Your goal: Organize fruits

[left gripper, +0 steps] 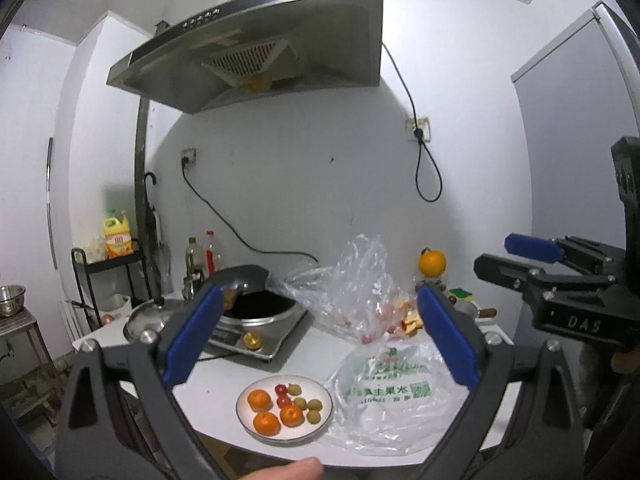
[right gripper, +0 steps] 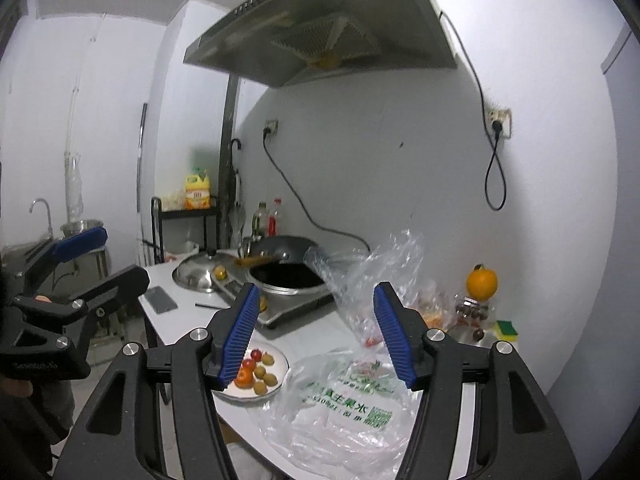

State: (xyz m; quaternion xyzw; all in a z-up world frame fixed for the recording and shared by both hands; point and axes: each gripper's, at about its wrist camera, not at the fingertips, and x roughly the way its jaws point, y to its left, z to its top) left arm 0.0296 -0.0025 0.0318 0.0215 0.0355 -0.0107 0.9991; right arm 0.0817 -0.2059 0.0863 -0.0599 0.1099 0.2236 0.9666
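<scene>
Fruit is sitting sorted on a round white plate on the bench, low between the jaws of the left gripper: three tangerines with dimpled orange skin to the left, two glossy red cherry tomatoes behind them, and a cluster of small dull green-brown fruits to the right. That grouping by kind is suggesting the plate is serving as the collecting point for the task.

Just right of the plate, under the left gripper's right jaw, a crumpled plastic bag with green printing is lying flattened, and it is looking emptied (though its folds could be hiding something). Beyond it a second, clear bag is standing puffed up, with red and orange pieces showing through its thin film, so some fruit is probably still waiting there.

Both grippers are hanging above the bench, apart from every object. The left jaws are spread wide and gripping nothing; the right gripper is standing partly open, its ribbed blue pads bare, with only the bags and plate far below. A large smooth orange is perching on a jar beyond the right jaw.
</scene>
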